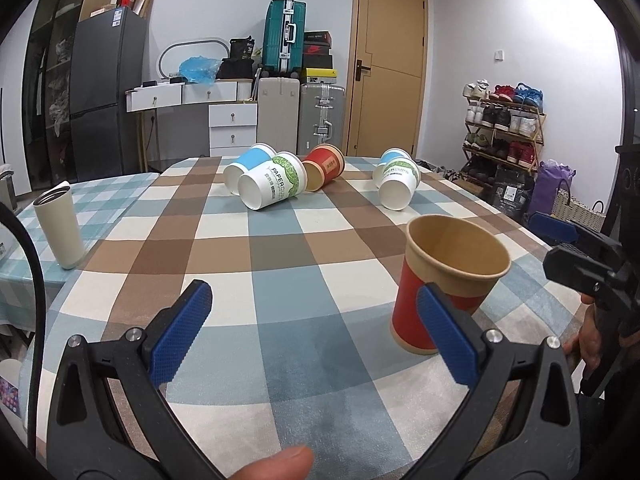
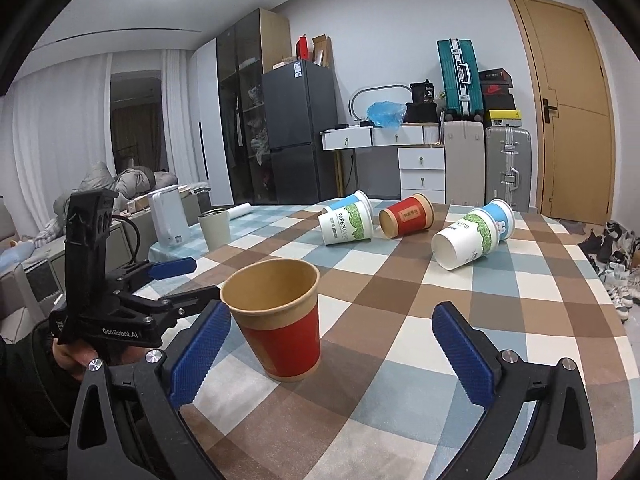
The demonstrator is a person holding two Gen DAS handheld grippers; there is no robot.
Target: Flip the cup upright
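the red paper cup with the brown rim band (image 2: 280, 320) stands upright, mouth up, on the near part of the checked tablecloth (image 2: 400, 360), so one cup looks already done. the right gripper (image 2: 328, 354) has its blue fingers wide apart and holds nothing; the cup stands just beside its left finger, apart from it as far as i can see. the left gripper (image 1: 316, 332) is also spread wide and empty, and in its view the same cup (image 1: 448, 280) stands just behind its right finger.

five more paper cups lie on their sides at the far part of the table: a white and green printed cup (image 2: 346, 226) with a blue and white cup (image 2: 352, 200) touching behind it, a second red cup (image 2: 406, 216), and at the right another white and green cup (image 2: 466, 240) pressed against a second blue and white cup (image 2: 500, 216).

my worry is first the standing cup: it is light, and a finger which swings past could tip it again. second, the lying cups are round and touch each other, so a push on one may roll its neighbour toward the table edge. a hard squeeze could also crush the thin paper wall.
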